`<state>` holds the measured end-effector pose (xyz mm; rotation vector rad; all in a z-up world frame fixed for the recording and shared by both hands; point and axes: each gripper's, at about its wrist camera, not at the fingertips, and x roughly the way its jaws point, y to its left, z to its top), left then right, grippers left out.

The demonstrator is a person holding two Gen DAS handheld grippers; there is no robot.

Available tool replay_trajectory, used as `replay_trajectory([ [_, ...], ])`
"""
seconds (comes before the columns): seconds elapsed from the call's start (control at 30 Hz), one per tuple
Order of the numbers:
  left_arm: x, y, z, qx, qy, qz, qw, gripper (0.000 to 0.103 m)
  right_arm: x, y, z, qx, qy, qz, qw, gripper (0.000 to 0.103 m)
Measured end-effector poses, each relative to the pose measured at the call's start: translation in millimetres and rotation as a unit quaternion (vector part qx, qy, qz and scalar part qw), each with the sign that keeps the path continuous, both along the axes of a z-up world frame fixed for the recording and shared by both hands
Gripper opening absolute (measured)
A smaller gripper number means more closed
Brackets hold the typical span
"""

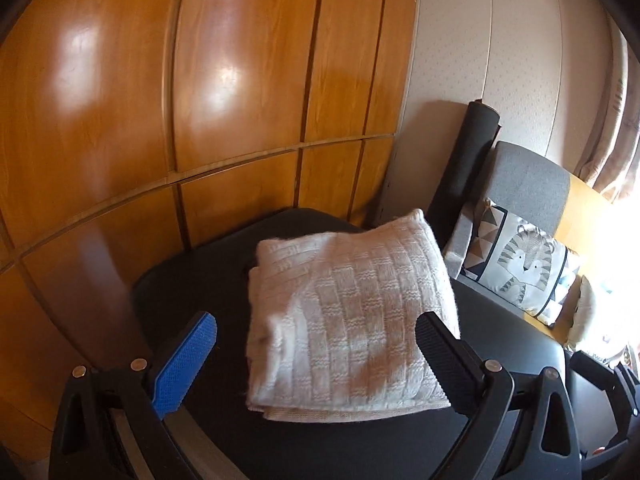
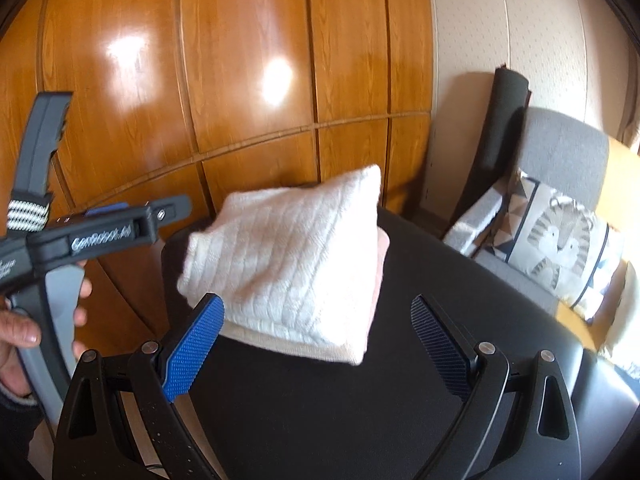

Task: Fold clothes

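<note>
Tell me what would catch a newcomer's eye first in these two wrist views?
The folded cream knit garment draws the eye first, lying on the black table in the middle of both views, between the open fingers of the left gripper and the right gripper, neither gripping it. Behind stands a glossy wooden wardrobe with bright reflections. To the right, a tiger-print cushion leans on a grey chair.

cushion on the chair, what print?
Grey tiger with triangle pattern; clearest in left wrist view.
</note>
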<state>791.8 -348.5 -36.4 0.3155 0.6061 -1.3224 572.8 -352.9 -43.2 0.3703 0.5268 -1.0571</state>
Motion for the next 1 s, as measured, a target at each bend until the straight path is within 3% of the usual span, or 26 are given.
replay_trajectory([
  [0.27,1,20,12,-0.004,-0.044,0.002,0.9990,0.102,23,1,13,-0.020,0.020,-0.009,1.000,0.097],
  [0.47,3,24,18,-0.017,-0.041,-0.003,0.9990,0.102,26,-1,12,-0.015,0.026,-0.013,0.999,0.097],
  [1.0,8,16,16,-0.001,-0.042,0.001,0.9991,0.103,40,-3,12,-0.015,0.032,-0.006,0.999,0.097],
])
